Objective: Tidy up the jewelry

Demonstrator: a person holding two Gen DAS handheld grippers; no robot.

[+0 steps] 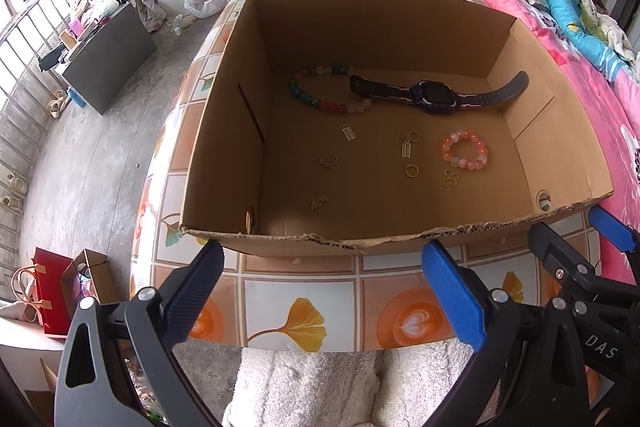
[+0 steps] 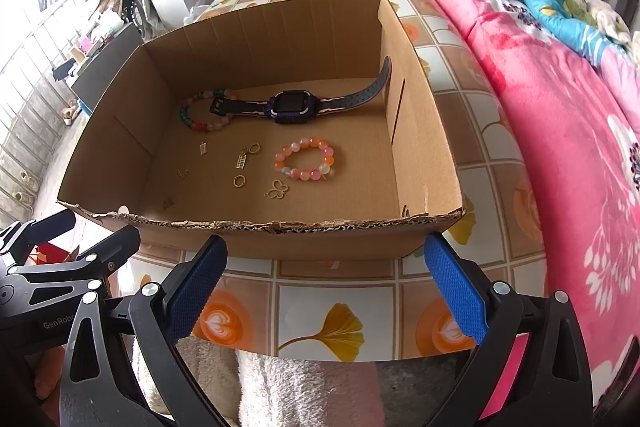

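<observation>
Cardboard box (image 1: 224,131) on the tiled table (image 1: 300,307) holds the watch (image 1: 432,93) and pink bracelet (image 1: 464,149); left gripper (image 1: 324,291) and right gripper (image 2: 326,287) hover before its near wall, jaws apart, empty.

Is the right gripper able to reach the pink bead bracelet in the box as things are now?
Probably yes. The right gripper is open and empty, just outside the cardboard box. The box has no lid, and nothing covers the pink bead bracelet; it must only pass over the torn near wall.
</observation>
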